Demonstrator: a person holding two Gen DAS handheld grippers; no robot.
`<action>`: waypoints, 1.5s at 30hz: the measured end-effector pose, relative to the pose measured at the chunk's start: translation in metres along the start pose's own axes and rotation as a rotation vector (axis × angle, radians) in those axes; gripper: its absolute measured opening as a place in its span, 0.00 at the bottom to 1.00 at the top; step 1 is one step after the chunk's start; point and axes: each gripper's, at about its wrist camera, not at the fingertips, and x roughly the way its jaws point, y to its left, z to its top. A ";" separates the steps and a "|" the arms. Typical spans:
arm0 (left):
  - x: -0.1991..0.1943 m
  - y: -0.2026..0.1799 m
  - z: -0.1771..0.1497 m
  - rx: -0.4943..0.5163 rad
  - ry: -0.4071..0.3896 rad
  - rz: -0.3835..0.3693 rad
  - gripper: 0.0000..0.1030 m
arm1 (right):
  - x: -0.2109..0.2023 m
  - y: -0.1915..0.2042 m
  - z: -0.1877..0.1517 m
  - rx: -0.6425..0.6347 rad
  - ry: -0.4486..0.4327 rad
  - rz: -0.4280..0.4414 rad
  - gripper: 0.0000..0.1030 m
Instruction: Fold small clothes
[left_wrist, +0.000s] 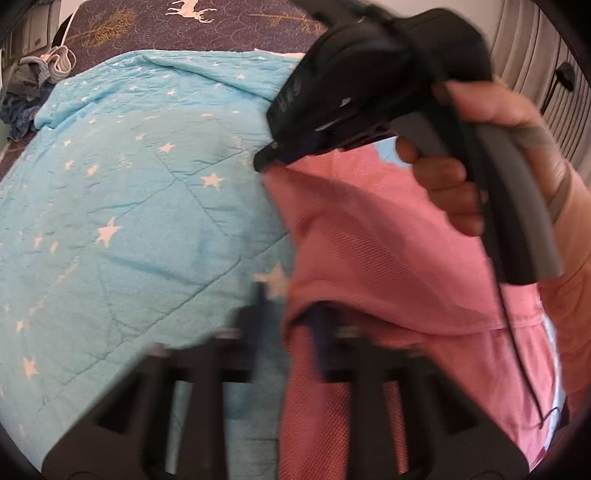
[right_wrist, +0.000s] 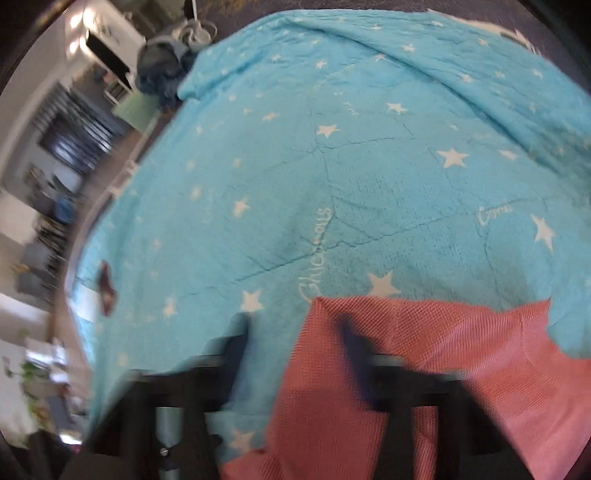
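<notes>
A pink knit garment (left_wrist: 376, 258) hangs in the air above a blue star-print quilt (left_wrist: 129, 206). In the left wrist view my right gripper (left_wrist: 264, 162) pinches the garment's upper corner, held by a hand. My left gripper (left_wrist: 288, 317) is at the bottom, blurred; its fingers stand apart and the cloth drapes over the right finger. In the right wrist view the pink garment (right_wrist: 424, 369) covers the right finger and the lower right, and my right gripper (right_wrist: 299, 332) is blurred above the quilt (right_wrist: 332, 166).
A pile of grey and blue clothes (left_wrist: 29, 88) lies at the quilt's far left corner, also in the right wrist view (right_wrist: 162, 62). A dark deer-print sheet (left_wrist: 184, 18) lies beyond the quilt. A small dark scrap (right_wrist: 105, 284) sits near the quilt's left edge.
</notes>
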 end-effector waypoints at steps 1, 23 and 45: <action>-0.002 0.000 0.000 -0.003 -0.011 0.011 0.05 | -0.002 -0.001 0.000 0.016 -0.013 -0.011 0.03; -0.022 0.000 -0.027 0.022 -0.027 0.089 0.09 | 0.009 0.022 -0.006 -0.197 0.079 0.003 0.05; -0.045 0.016 -0.036 -0.054 -0.017 0.165 0.23 | -0.094 -0.035 -0.086 0.009 -0.195 0.064 0.07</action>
